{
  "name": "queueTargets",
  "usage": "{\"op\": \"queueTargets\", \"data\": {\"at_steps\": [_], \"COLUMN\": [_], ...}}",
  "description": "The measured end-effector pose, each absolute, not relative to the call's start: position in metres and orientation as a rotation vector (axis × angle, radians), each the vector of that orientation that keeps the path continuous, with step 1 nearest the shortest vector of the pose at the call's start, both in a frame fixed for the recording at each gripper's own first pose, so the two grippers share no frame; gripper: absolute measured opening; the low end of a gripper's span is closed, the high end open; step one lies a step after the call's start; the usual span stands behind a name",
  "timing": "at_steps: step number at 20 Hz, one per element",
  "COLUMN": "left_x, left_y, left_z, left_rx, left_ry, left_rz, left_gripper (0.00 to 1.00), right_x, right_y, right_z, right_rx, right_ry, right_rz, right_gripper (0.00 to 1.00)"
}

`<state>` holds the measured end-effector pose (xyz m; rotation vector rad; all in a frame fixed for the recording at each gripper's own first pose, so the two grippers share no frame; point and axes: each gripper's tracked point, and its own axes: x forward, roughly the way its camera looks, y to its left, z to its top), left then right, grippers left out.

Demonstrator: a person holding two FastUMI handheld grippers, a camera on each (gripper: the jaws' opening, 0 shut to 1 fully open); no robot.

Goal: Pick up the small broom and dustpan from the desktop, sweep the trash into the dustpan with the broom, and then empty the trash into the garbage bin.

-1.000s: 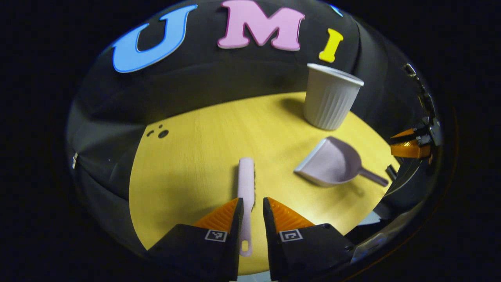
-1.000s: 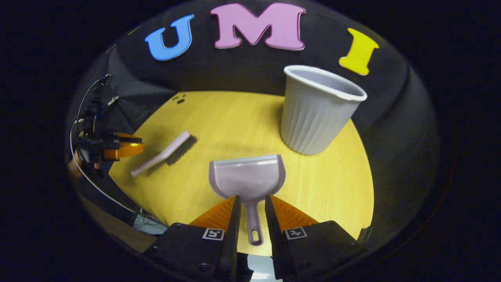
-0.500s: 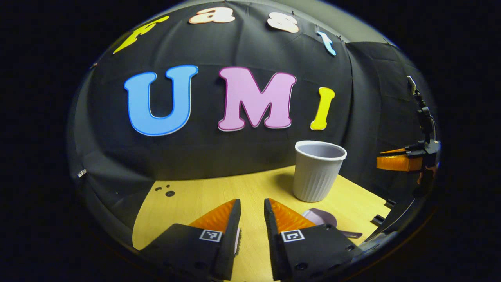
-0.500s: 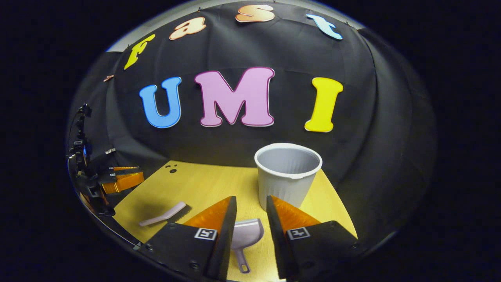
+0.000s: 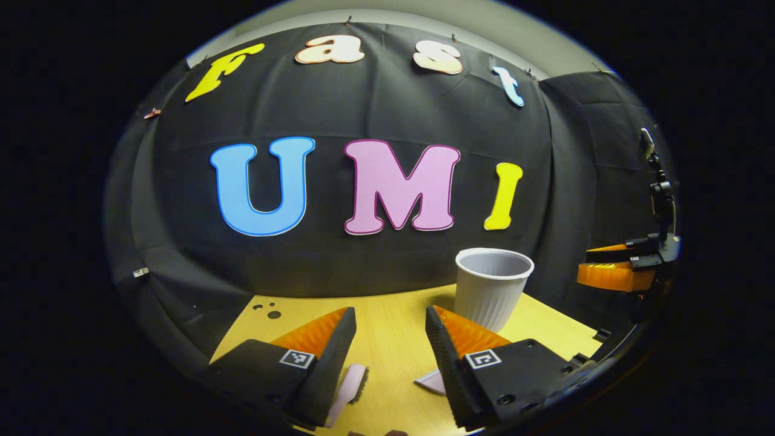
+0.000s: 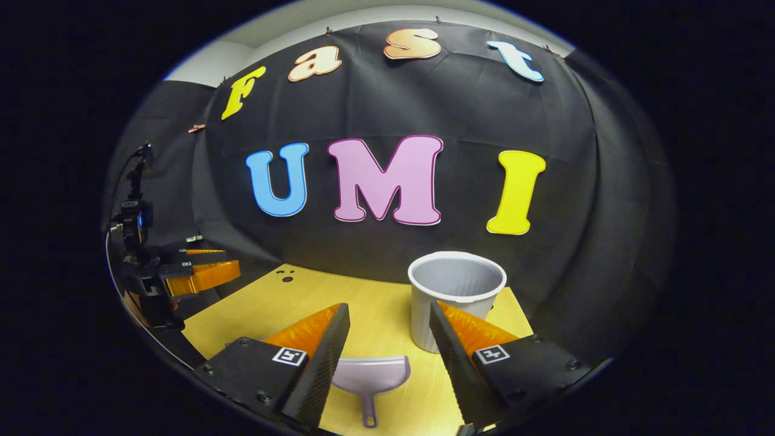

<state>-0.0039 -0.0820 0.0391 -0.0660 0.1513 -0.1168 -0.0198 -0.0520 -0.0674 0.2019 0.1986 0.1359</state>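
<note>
— How do your jaws stand?

— My left gripper (image 5: pixel 390 321) is spread wide, with nothing between its fingers. My right gripper (image 6: pixel 389 318) is spread the same way and grasps nothing either. Both hang above the yellow table (image 5: pixel 393 339), apart from the tools lying on it.

— Where is the broom?

— In the left gripper view the broom (image 5: pixel 350 387) lies flat on the near part of the table, just beside and partly under my left finger. I see its pale head and dark bristles; the handle end is hidden at the bottom edge.

— And the dustpan?

— In the right gripper view the dustpan (image 6: pixel 370 378) lies flat on the table in the gap between my right gripper's fingers, below them. Its mouth faces away from me and its handle points near, toward the camera. In the left gripper view only a pale corner of it peeks out by my right-hand finger.

— The bin?

— The bin (image 6: pixel 457 297) is a pale ribbed cup standing upright, far on the right part of the table, beyond the dustpan and close to the black cloth wall (image 6: pixel 393 109). Its mouth is open. In the left gripper view it stands far right, behind my finger.

— Any trash?

— A few small dark specks (image 5: pixel 269 310) sit at the far left corner of the table.
</note>
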Motion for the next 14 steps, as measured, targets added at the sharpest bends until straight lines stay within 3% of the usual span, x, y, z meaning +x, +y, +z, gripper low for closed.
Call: {"op": "queueTargets", "data": {"at_steps": [14], "left_x": [-0.008], "left_y": [-0.104], "left_z": [0.055], "left_rx": [-0.024], "left_ry": [0.138], "left_rz": [-0.149], "left_gripper": [0.8], "right_x": [-0.029], "right_y": [-0.049], "right_z": [-0.047], "right_rx": [0.176], "right_ry": [0.157], "right_rz": [0.146], "right_gripper": [0.94]}}
